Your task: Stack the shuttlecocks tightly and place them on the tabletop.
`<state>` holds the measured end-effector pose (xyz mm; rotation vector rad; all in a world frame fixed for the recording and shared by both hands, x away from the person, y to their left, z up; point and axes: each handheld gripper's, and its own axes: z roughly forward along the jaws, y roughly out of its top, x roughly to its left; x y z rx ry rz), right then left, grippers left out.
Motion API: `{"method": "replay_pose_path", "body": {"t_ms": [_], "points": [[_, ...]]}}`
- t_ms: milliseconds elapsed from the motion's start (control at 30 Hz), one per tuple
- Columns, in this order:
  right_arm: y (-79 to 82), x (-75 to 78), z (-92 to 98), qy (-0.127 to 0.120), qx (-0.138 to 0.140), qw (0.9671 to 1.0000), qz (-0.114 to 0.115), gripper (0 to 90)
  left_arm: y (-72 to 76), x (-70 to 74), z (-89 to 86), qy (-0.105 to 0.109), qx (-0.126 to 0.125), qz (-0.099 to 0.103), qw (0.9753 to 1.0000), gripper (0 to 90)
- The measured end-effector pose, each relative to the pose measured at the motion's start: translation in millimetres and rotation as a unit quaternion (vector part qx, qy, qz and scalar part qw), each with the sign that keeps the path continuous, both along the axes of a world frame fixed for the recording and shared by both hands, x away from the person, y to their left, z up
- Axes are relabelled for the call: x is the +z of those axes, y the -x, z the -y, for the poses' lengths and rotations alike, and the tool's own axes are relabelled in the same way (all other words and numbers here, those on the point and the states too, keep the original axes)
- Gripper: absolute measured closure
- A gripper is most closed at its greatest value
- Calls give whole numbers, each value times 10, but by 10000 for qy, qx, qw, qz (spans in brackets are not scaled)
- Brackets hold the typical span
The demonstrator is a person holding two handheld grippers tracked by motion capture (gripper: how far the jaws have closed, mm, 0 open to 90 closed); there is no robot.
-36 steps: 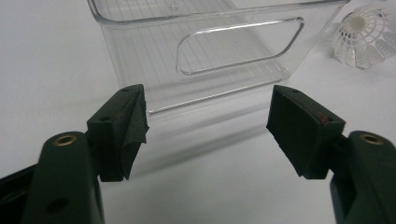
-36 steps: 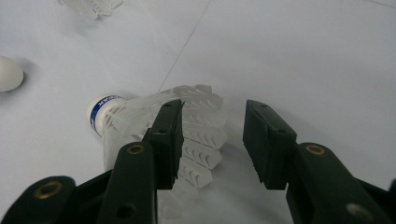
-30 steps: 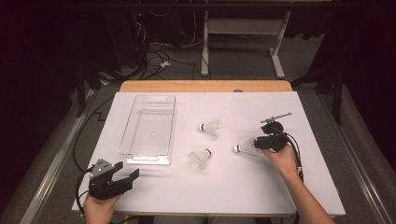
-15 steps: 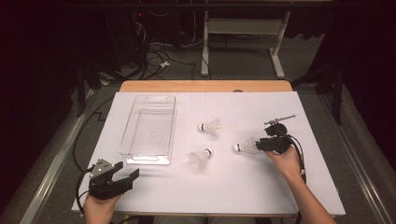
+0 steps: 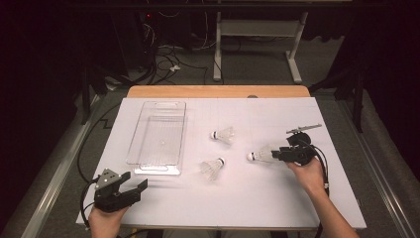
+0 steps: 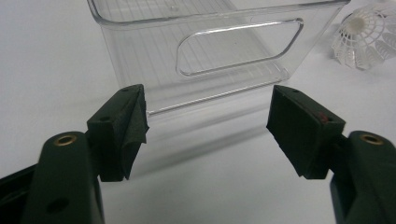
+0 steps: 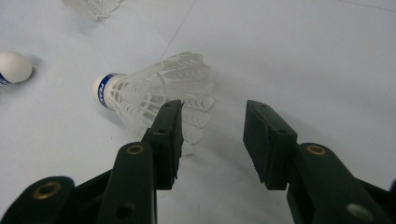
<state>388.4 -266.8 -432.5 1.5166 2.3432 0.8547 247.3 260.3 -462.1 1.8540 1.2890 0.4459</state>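
Observation:
Three white plastic shuttlecocks lie on the white table. One shuttlecock (image 5: 260, 156) (image 7: 154, 93), with a blue band on its cork, lies on its side directly in front of my right gripper (image 5: 275, 155) (image 7: 212, 109). That gripper is open; its left jaw rests against the skirt's edge, and the gap between the jaws is empty. The other shuttlecocks (image 5: 223, 134) (image 5: 212, 168) lie nearer the middle. A clear plastic tray (image 5: 156, 136) (image 6: 210, 46) stands empty at the left. My left gripper (image 5: 137, 180) (image 6: 208, 100) is open, just short of the tray's near end.
The white sheet (image 5: 223, 203) covers most of a wooden table, with bare room along its near side. A small grey tool (image 5: 303, 129) lies beyond the right hand. A shuttlecock (image 6: 366, 37) lies right of the tray's handle cut-out.
The right hand and its gripper have shifted slightly toward the table's near side behind the shuttlecock. The left gripper has stayed put.

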Motion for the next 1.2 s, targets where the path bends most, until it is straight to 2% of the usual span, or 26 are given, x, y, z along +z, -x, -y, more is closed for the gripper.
{"method": "replay_pose_path", "body": {"t_ms": [233,433,733,1200], "points": [[71,34,71,15,-47,10000,83,579,1,-1,3,-1,1,9,10000,295],[165,85,75,24,62,9997,225,585,3,0,2,2,8,9,10000,295],[298,99,32,-109,242,9993,269,596,3,-1,5,2,12,19,10000,295],[260,64,-142,-77,445,9987,234,617,5,0,4,6,8,24,10000,295]]}}
